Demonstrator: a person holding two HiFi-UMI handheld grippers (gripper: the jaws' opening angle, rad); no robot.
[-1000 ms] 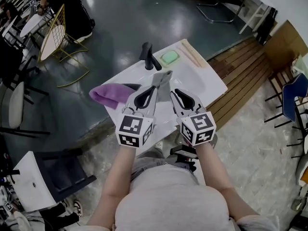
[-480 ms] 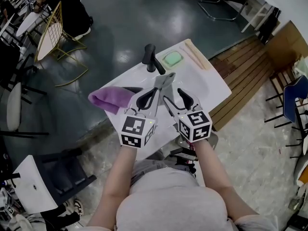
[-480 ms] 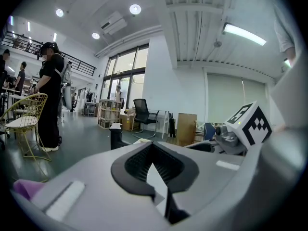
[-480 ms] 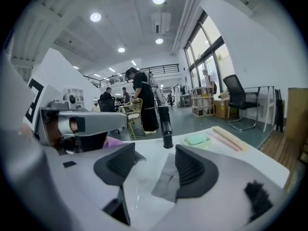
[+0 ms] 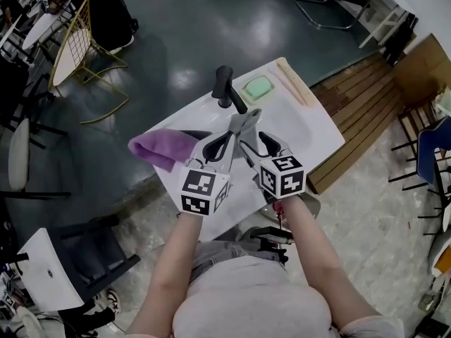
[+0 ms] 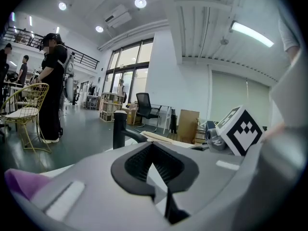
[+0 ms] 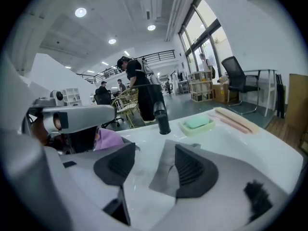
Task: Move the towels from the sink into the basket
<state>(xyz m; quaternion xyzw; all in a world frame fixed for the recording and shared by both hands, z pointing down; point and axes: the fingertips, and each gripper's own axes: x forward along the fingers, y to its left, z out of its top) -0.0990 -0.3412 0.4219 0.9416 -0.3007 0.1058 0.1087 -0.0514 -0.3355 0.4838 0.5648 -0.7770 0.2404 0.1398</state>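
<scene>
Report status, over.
Left gripper shut on grey towel over sink. Right gripper just opened, towel between its jaws. Purple towel at sink's left edge. Faucet close ahead.

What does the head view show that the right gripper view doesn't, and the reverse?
Head view only: the person's arms, the marker cubes, the wooden slats. Right gripper view only: ceiling lights and windows. Both: the faucet, soap dish, purple towel and grey towel.
</scene>
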